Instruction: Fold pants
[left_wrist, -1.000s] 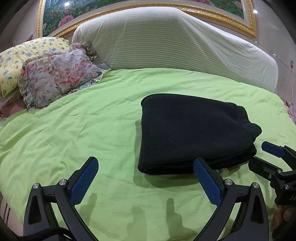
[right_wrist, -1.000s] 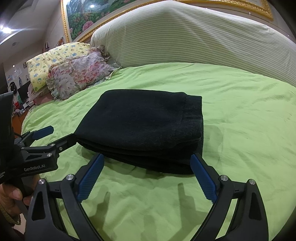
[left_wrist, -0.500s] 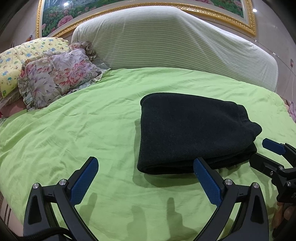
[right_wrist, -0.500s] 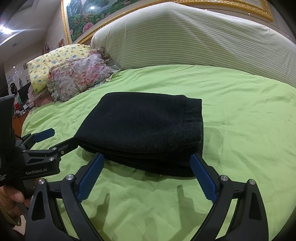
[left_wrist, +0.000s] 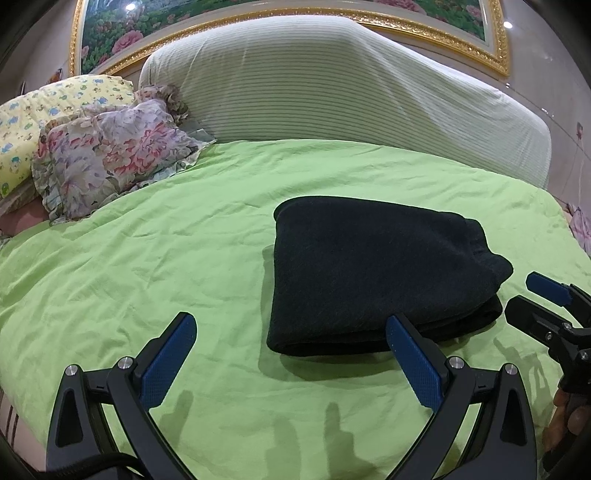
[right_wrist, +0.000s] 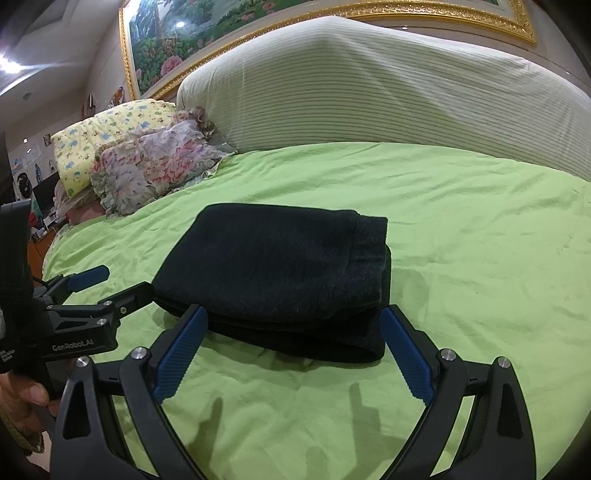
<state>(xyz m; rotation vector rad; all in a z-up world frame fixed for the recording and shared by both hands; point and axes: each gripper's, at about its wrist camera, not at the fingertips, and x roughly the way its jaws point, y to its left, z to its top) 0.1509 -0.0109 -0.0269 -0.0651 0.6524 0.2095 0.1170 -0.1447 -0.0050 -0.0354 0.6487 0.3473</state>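
Observation:
The black pants (left_wrist: 373, 273) lie folded in a thick stack on the green bed sheet (left_wrist: 166, 258); they also show in the right wrist view (right_wrist: 280, 273). My left gripper (left_wrist: 291, 365) is open and empty, just in front of the stack's near left edge. My right gripper (right_wrist: 291, 350) is open and empty, at the stack's near edge. The right gripper also shows at the right of the left wrist view (left_wrist: 535, 302), and the left gripper at the left of the right wrist view (right_wrist: 110, 284).
A floral pillow (left_wrist: 107, 155) and a yellow pillow (left_wrist: 33, 114) lie at the back left. A large striped headboard cushion (left_wrist: 332, 85) runs across the back. The green sheet (right_wrist: 480, 229) spreads wide to the right of the stack.
Both grippers have drawn back slightly from the folded pants and stay open. The pants have not moved.

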